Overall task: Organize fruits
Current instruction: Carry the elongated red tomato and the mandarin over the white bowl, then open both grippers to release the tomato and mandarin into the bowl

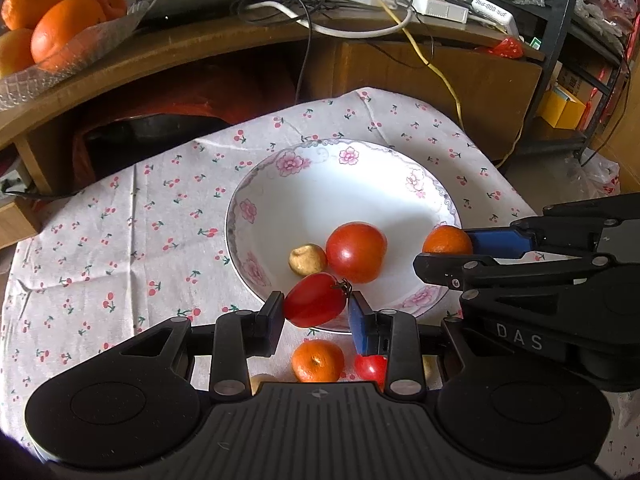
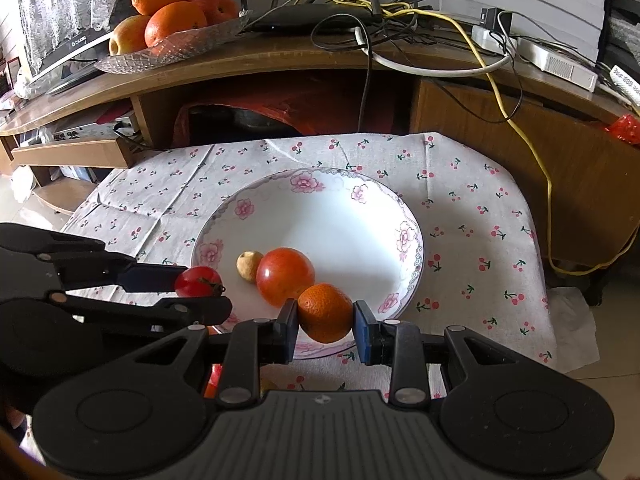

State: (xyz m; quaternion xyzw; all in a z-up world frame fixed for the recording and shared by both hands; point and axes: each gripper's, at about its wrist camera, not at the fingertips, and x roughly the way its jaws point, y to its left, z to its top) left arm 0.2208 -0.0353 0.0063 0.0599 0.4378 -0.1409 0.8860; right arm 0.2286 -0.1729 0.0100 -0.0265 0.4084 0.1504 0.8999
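Red tomato [image 1: 315, 299] and tangerine [image 2: 325, 313] gripped over plate rim [image 1: 240, 264].

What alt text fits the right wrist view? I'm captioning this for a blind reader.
The right gripper holds a small orange over the near rim of a floral plate, which already holds a large tomato and a small tan fruit. Beside it, the left gripper grips a small red tomato.

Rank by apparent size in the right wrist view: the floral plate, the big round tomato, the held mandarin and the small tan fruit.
1. Floral plate
2. Big round tomato and held mandarin: look alike; the mandarin sits nearer the camera, so unsure
3. Small tan fruit
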